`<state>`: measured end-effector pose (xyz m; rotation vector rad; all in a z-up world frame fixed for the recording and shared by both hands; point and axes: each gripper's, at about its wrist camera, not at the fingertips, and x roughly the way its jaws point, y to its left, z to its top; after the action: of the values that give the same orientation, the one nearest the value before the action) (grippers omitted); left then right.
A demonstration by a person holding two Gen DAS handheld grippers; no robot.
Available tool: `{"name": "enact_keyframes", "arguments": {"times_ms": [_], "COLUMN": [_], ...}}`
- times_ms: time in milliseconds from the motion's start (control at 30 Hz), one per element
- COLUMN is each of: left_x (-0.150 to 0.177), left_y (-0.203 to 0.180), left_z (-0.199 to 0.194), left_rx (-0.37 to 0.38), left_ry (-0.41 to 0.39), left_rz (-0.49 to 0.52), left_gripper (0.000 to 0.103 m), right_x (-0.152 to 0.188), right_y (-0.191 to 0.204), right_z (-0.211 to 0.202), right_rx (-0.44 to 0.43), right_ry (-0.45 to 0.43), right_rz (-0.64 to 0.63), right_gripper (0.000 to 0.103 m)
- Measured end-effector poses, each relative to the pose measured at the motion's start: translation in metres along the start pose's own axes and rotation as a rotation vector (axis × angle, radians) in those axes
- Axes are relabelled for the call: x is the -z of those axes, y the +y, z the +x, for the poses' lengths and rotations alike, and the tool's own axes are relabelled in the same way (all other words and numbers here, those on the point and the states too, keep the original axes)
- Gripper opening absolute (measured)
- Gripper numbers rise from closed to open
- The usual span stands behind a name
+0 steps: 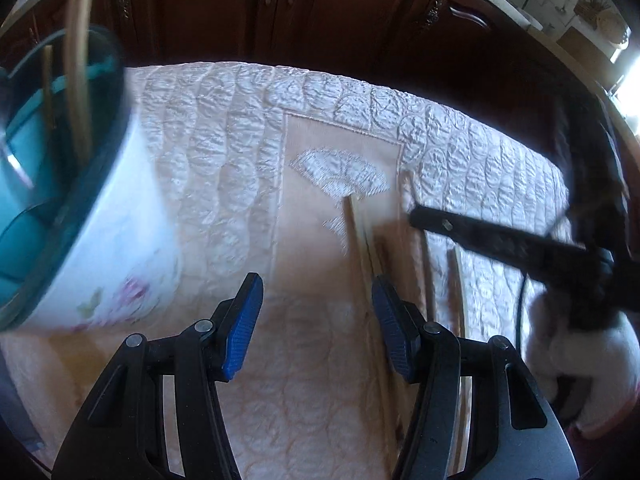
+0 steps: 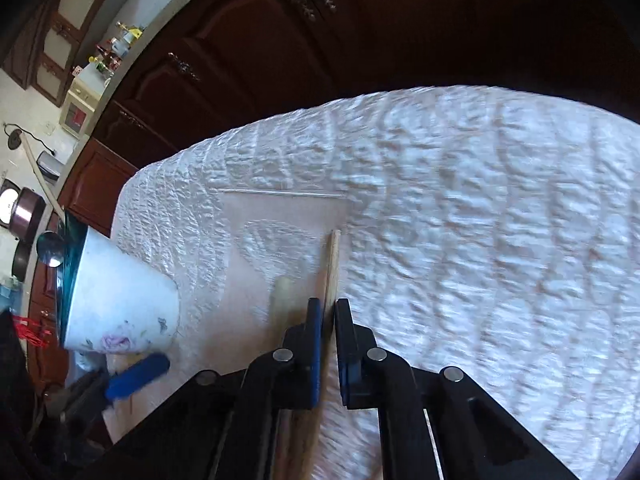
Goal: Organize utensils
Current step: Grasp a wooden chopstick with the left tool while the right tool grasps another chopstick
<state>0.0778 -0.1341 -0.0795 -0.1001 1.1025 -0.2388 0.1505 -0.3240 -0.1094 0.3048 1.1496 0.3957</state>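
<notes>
A white flowered cup (image 1: 120, 240) with a teal inside stands at the left on the quilted cloth (image 1: 224, 152); wooden sticks lean out of it. In the right wrist view the cup (image 2: 120, 292) also holds a metal spoon (image 2: 50, 250). My left gripper (image 1: 316, 280) hangs open above the cloth, nothing between its blue pads. Just right of it lie wooden chopsticks (image 1: 360, 240). My right gripper (image 2: 328, 308) is shut on one wooden chopstick (image 2: 332, 256), which sticks out ahead of the pads. A blurred pale stick (image 2: 284, 292) lies just left of it. From the right, the right gripper (image 1: 416, 216) reaches in toward the chopsticks.
Dark wooden cabinet doors (image 1: 280, 12) stand beyond the table's far edge. A hand in a white glove (image 1: 580, 360) holds the right gripper. The left gripper's blue pad (image 2: 138, 374) shows below the cup. A counter with bottles (image 2: 112, 52) lies far left.
</notes>
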Motion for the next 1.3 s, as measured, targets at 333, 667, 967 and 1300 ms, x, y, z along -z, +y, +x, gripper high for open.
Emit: {"name": "enact_keyframes", "arguments": {"times_ms": [333, 667, 967, 1300], "left_x": [-0.005, -0.008, -0.001, -0.027], "left_y": [-0.018, -0.017, 0.001, -0.003], "left_z": [0.034, 0.037, 0.025, 0.042], "left_rx": [-0.048, -0.08, -0.046, -0.105], "left_ry": [0.06, 0.058, 0.07, 0.058], "left_rz": [0.066, 0.084, 0.045, -0.005], "left_gripper": [0.045, 0.043, 0.034, 0.037], "right_x": [0.015, 0.014, 0.017, -0.012], "right_y": [-0.041, -0.035, -0.019, -0.015], "right_z": [-0.025, -0.018, -0.013, 0.0], "right_rx": [0.033, 0.037, 0.027, 0.034], "right_ry": [-0.01, -0.008, 0.01, 0.028], "right_rz": [0.03, 0.017, -0.008, 0.02], "right_gripper": [0.007, 0.007, 0.007, 0.008]}}
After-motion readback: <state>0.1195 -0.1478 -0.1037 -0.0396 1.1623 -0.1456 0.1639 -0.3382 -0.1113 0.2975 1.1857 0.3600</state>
